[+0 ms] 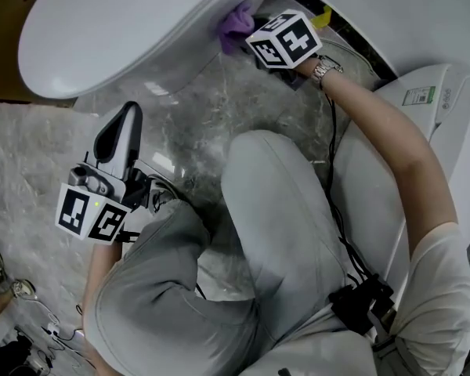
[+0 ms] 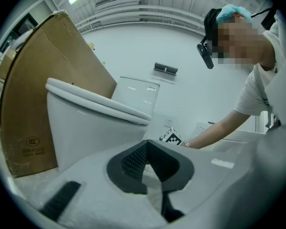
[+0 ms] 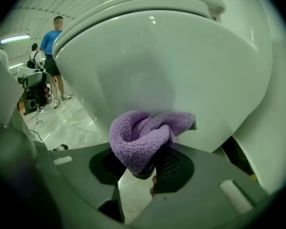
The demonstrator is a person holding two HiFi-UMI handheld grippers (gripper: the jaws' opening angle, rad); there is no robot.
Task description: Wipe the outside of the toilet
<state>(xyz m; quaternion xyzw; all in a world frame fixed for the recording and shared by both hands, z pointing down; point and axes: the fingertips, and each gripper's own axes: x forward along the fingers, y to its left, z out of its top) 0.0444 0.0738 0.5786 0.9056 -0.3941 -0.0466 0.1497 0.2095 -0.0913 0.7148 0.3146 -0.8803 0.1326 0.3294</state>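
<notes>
The right gripper (image 3: 148,169) has its 2 jaws clamped on a bunched purple cloth (image 3: 139,138) that is pressed against the outer side of the white toilet (image 3: 176,61) bowl, below the rim. The left gripper (image 2: 146,159) is away from the toilet, over the marble floor (image 1: 211,108), with its jaws together and empty.

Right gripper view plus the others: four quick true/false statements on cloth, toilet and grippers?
1. The right gripper is shut on a purple cloth. True.
2. The cloth is against the outside of the toilet bowl. True.
3. The left gripper holds a brush. False: its jaws are together with nothing between them.
4. The toilet lid is raised. False: it lies shut.
</notes>
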